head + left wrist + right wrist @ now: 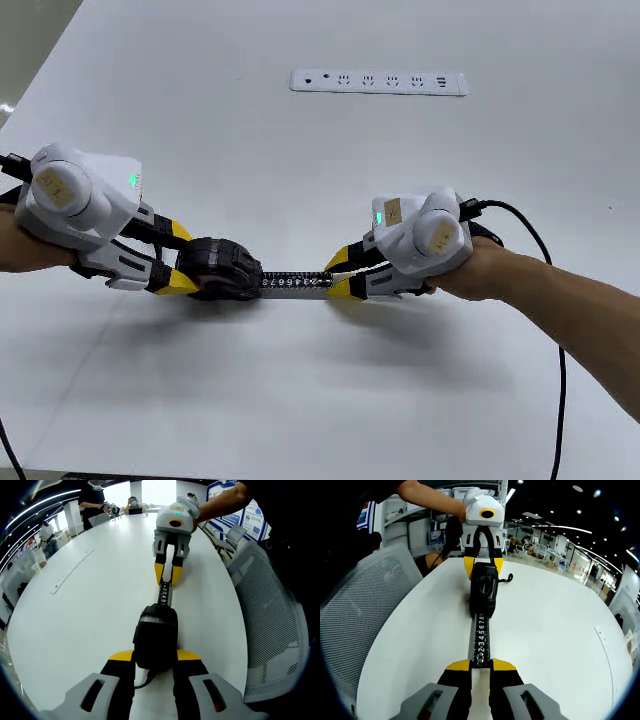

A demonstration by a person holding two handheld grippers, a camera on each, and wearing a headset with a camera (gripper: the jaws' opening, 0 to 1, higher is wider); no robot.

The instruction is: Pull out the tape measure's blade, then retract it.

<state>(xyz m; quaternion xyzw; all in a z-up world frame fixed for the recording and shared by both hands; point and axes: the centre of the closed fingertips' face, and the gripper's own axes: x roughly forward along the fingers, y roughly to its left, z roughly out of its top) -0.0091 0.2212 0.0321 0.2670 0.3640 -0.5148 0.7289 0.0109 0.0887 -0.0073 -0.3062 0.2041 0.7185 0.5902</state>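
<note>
1. Presently, the left hand-held gripper is clenched on the black body of the tape measure, one yellow-tipped jaw on each side of it.
2. The right hand-held gripper is clenched on the free end of the blade. Its jaws are closed together over the tip.
3. A short stretch of blade is drawn out and runs straight between the two hand-held grippers, which face each other. Its printed numerals are legible in the right gripper view.
4. The tape measure sits at the near-middle of the white worktop, left of centre in the head view. Whether its body rests on the surface or is held just above it cannot be told.
5. A white power strip lies flat at the far side of the worktop, well apart from the tape measure.
6. A black cable trails from the right hand-held gripper past the person's forearm.
</note>
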